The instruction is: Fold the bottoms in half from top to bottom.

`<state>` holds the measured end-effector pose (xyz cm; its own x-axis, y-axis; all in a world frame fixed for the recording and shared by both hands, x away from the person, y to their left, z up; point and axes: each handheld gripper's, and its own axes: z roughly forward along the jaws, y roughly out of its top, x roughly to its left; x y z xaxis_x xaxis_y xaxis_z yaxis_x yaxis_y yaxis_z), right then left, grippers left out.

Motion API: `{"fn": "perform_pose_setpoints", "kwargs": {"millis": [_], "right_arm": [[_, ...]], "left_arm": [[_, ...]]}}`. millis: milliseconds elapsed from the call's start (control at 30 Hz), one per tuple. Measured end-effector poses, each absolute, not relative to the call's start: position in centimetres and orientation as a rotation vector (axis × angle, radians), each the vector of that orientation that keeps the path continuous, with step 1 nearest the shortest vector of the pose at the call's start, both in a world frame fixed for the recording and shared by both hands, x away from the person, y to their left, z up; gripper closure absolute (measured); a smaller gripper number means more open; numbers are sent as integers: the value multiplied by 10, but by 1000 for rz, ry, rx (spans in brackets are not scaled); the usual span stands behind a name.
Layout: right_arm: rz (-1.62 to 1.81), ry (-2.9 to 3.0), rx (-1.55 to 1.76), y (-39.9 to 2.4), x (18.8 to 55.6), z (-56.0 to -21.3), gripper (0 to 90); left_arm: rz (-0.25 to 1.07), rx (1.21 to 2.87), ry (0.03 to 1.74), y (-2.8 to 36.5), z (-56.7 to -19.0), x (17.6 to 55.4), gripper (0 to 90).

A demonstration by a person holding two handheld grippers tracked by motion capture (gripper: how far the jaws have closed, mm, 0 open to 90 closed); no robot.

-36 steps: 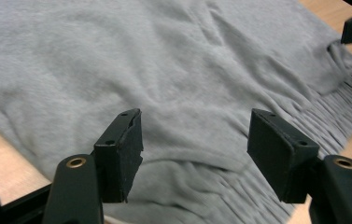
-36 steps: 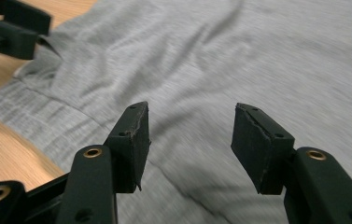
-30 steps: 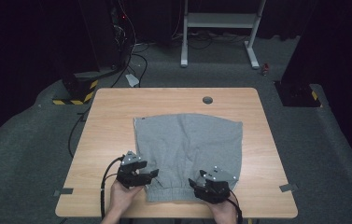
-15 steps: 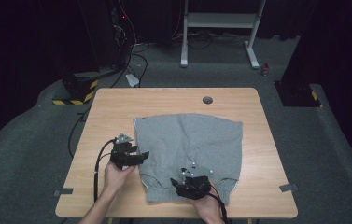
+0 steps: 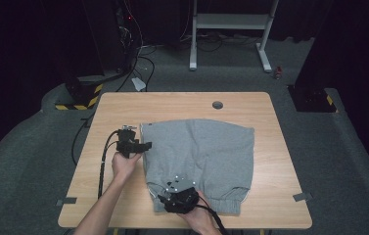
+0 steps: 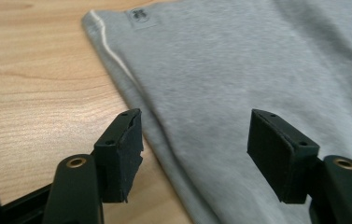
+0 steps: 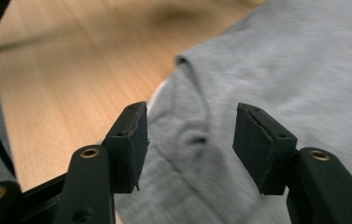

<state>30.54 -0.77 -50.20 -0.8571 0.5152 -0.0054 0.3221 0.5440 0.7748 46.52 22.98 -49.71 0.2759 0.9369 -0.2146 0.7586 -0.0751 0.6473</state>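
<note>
A grey fabric garment (image 5: 201, 152) lies flat on the wooden table (image 5: 182, 100), its ribbed hem toward the near edge. My left gripper (image 5: 144, 145) is at the garment's left edge with its jaws open. In the left gripper view the left gripper (image 6: 194, 135) straddles that seamed edge of the garment (image 6: 239, 70), with a small label (image 6: 141, 15) farther off. My right gripper (image 5: 171, 199) hovers over the near left corner. In the right gripper view the right gripper (image 7: 190, 140) stands open above a rumpled fold with a cord (image 7: 197, 133).
A round cable hole (image 5: 217, 104) sits near the table's far edge. Tape marks (image 5: 65, 200) lie at the near corners. Behind the table stand a metal frame (image 5: 231, 22), cables and a yellow-black striped base (image 5: 77, 104) on the floor.
My left gripper has moved away from the near hem, up along the garment's left edge. My right gripper has shifted left along the hem toward the near left corner.
</note>
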Motion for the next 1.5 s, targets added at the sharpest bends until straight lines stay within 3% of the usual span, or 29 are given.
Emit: {"fn": "perform_pose_setpoints", "kwargs": {"millis": [533, 667, 800, 967, 1100, 1133, 1200, 1367, 1433, 1500], "right_arm": [[1087, 2663, 632, 23, 301, -515, 397], [1048, 2668, 631, 26, 300, -520, 395], [1026, 2668, 629, 28, 299, -519, 407], [1029, 2673, 629, 28, 297, -519, 443], [1019, 2677, 621, 27, 295, -518, 426], [1019, 2677, 604, 28, 294, -519, 372], [1021, 2676, 603, 28, 293, -519, 369], [1025, 2673, 636, 27, 296, -518, 456], [1023, 2669, 639, 25, 296, -518, 499], [995, 2666, 645, 25, 296, -516, 584]], "left_arm": [[427, 1768, 1615, 236, -515, 484, 344], [475, 1790, 1594, 233, -517, 484, 355], [539, 1985, 1558, 219, -512, 492, 350], [577, 1985, 1556, 213, -514, 495, 363], [583, 1983, 1535, 212, -514, 495, 439], [581, 1985, 1526, 210, -513, 494, 509], [585, 1993, 1516, 209, -513, 494, 562], [567, 2000, 1490, 208, -513, 493, 649], [557, 1992, 1487, 207, -513, 493, 745], [544, 1989, 1484, 207, -513, 494, 784]]}}
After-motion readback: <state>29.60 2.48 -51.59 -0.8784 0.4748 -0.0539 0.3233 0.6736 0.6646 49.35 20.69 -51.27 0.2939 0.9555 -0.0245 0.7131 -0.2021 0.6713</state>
